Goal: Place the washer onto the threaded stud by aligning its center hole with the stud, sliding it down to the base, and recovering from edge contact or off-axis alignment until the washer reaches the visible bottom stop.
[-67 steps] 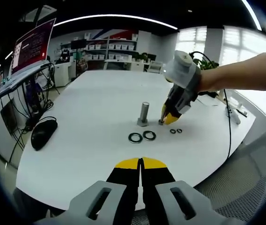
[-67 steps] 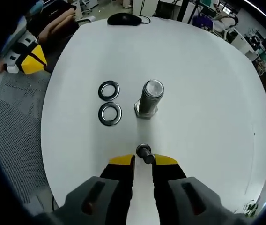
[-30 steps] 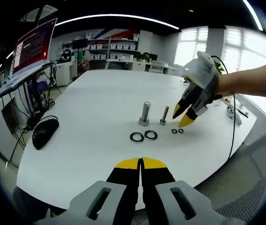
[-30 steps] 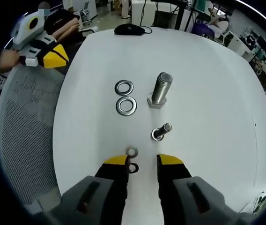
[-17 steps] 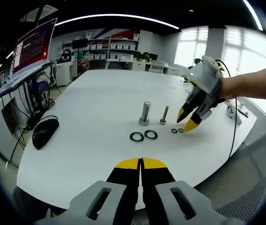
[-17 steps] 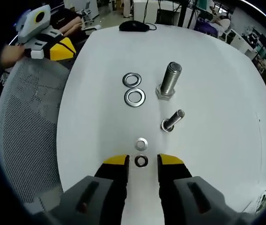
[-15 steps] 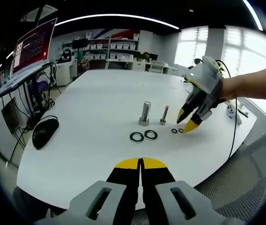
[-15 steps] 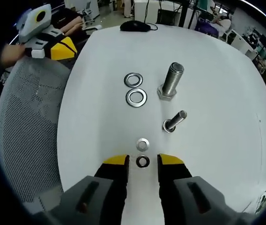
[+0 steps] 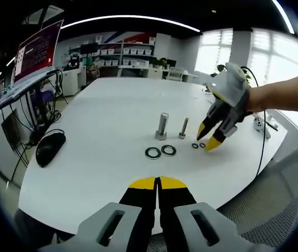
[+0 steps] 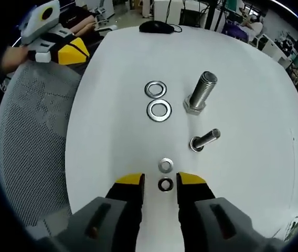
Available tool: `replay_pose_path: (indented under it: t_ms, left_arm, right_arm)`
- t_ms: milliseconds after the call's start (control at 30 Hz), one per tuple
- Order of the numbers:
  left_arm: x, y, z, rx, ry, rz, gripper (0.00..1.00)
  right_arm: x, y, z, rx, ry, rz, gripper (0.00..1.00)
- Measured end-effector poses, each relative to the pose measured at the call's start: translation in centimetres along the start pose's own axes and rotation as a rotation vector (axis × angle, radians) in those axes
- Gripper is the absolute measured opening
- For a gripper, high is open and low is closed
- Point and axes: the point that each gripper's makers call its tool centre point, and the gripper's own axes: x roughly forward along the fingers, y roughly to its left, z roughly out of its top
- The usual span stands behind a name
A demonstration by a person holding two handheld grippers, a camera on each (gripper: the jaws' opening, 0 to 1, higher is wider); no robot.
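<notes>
My right claw (image 10: 160, 183) stands released around the dark small washer (image 10: 165, 185), flat on the bench (image 10: 112, 136) near the thin stud (image 10: 205, 140). Pinching may push it away. My left claw (image 9: 158, 182) is clenched, empty.

Open tabletop (image 10: 112, 79) around the small washers (image 10: 165, 175); two upright bolts (image 10: 203, 118) apparently just beyond.

Two upright bolts: a large bolt (image 10: 201, 92) and a small bolt (image 10: 205, 140). Four washers: two large washers (image 10: 159, 110) (image 10: 155, 88), two small washers (image 10: 165, 165) (image 10: 166, 185). One mouse (image 9: 49, 148) too.
</notes>
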Motion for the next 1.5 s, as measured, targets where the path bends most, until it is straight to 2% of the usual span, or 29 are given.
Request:
replay_pose_path:
  t_ms: [267, 467, 667, 933, 1500]
  left_arm:
    - [0.0, -0.1, 0.0, 0.002, 0.003, -0.006, 0.00]
    - [0.0, -0.1, 0.0, 0.002, 0.002, -0.006, 0.00]
    - [0.0, -0.1, 0.0, 0.002, -0.001, -0.007, 0.00]
    - [0.0, -0.1, 0.0, 0.003, -0.002, -0.008, 0.00]
    - [0.0, 0.0, 0.0, 0.002, -0.001, -0.004, 0.00]
  right_arm:
    - [0.9, -0.3, -0.3, -0.055, 0.084, 0.033, 0.27]
    - [1.1, -0.3, 0.2, -0.103, 0.130, 0.048, 0.27]
    - [1.2, -0.4, 0.6, -0.112, 0.134, 0.051, 0.27]
    - [1.2, -0.2, 0.7, -0.176, 0.142, 0.063, 0.26]
    - [1.3, -0.5, 0.9, -0.163, 0.110, 0.054, 0.18]
